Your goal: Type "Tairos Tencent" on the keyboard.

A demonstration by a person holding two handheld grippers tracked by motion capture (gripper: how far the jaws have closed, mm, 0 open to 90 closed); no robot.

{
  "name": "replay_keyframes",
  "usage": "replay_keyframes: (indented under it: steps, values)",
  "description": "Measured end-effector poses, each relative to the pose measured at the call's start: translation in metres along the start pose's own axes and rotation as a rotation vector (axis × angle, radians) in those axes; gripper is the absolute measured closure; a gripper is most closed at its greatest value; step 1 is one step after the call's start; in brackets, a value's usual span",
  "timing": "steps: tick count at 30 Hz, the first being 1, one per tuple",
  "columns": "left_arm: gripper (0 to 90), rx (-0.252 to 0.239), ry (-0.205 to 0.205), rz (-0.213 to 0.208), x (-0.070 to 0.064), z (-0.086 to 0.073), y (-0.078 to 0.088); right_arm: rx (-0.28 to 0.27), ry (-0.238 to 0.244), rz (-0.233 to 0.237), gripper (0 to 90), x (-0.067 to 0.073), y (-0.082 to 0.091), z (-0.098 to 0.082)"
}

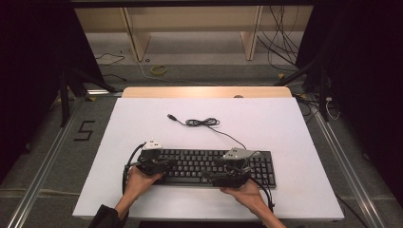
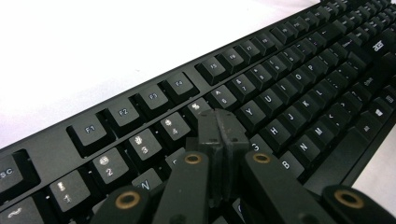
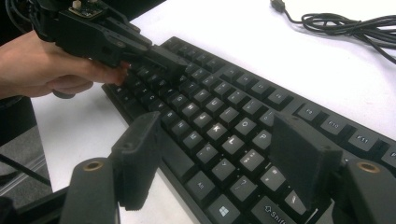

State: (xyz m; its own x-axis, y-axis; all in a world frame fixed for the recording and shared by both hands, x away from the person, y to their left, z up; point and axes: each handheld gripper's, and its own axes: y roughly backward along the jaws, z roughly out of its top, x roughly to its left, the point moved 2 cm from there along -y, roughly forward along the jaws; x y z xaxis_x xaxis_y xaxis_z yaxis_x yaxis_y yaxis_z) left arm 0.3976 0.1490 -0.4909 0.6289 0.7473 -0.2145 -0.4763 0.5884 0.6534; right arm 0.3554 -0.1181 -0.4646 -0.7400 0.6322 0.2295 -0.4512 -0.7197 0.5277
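The keyboard (image 1: 214, 166) lies under both my grippers, near the table's (image 1: 142, 118) front edge. My left gripper (image 2: 221, 128) has its jaws pressed together, tips over the number row. My right gripper (image 3: 224, 158) stands spread, nothing between the pads, above the letter keys. I judge the closed tips could catch two keys at once if I come down crooked, and the loose cable (image 1: 204, 122) beyond could snag.
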Motion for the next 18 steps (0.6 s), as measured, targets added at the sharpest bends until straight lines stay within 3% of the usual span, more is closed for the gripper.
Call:
replay_keyframes:
  steps: [11,18]
  values:
    - [89.7,0.022,0.017,-0.001,0.0,-0.0018,-0.0034,0.001,0.007,-0.002,35.0,0.0012,-0.0002,-0.0007]
    - [89.4,0.022,0.006,0.002,-0.0005,-0.0009,-0.0018,0.003,0.007,0.0,35.0,0.0021,-0.0011,-0.0012]
